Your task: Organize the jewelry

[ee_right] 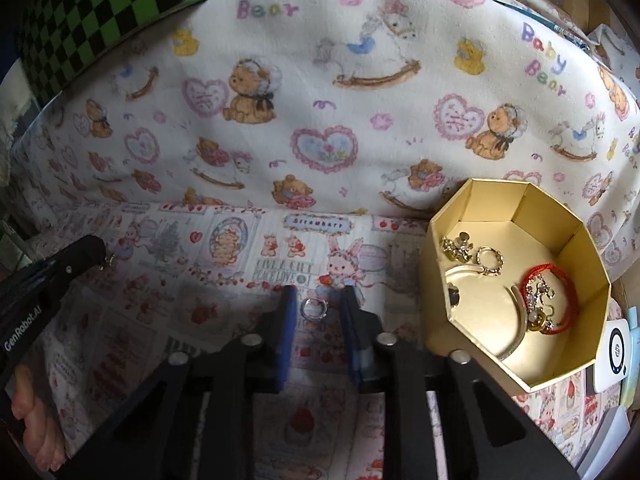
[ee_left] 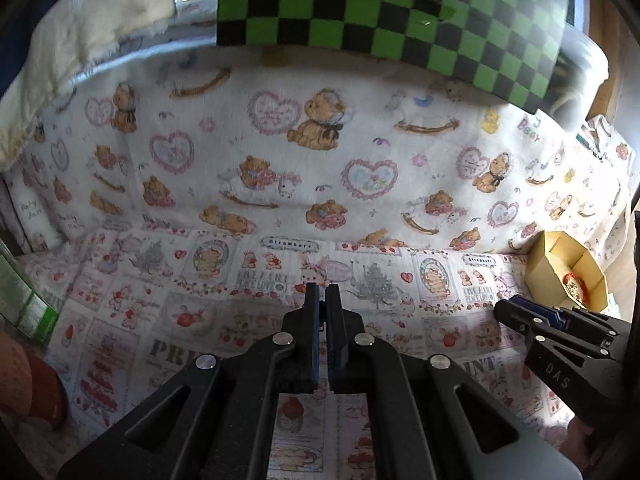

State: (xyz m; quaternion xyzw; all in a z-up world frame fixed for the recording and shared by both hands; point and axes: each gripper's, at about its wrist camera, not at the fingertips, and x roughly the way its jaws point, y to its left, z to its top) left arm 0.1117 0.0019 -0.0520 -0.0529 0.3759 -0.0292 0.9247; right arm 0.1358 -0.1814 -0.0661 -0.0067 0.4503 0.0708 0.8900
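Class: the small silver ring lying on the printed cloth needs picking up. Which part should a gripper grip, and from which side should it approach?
Grip the small silver ring across its outer rim, coming from above. It lies flat on the printed cloth, so only opposite sides of the band offer hold. The open right gripper already brackets it.

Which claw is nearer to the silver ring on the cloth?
Right. The right claw is open with the ring lying between its fingers. The left claw is far off to the left, holding something small.
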